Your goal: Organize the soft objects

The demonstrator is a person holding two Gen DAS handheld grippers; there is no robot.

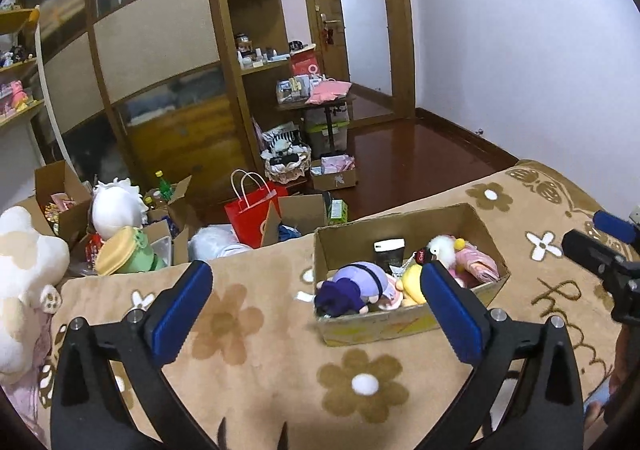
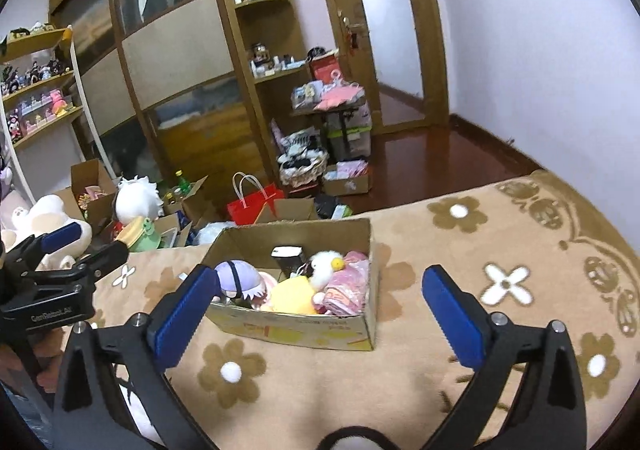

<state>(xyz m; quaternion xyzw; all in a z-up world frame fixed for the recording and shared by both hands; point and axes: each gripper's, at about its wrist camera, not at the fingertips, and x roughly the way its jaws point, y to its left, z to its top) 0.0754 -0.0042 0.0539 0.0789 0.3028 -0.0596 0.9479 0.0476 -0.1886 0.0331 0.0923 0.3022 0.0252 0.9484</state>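
A cardboard box (image 1: 404,326) (image 2: 304,330) stands on the beige flowered blanket (image 1: 260,362) (image 2: 460,250). In it lie a purple-haired doll (image 1: 356,286) (image 2: 240,278), a yellow plush (image 1: 412,282) (image 2: 294,296), a white duck plush (image 1: 442,248) (image 2: 324,264), a pink bundle (image 1: 478,264) (image 2: 350,286) and a black item (image 1: 389,252) (image 2: 289,256). My left gripper (image 1: 316,286) is open and empty, just before the box. My right gripper (image 2: 320,290) is open and empty, above the box's near side. Each gripper shows in the other view, the right one (image 1: 600,250) and the left one (image 2: 68,246).
A large white plush (image 1: 24,274) (image 2: 44,222) lies at the blanket's left edge. Beyond the bed are open boxes, a white round plush (image 1: 116,206) (image 2: 136,198), a green frog toy (image 1: 128,250), a red paper bag (image 1: 252,210) (image 2: 256,202), a wardrobe, shelves and a door.
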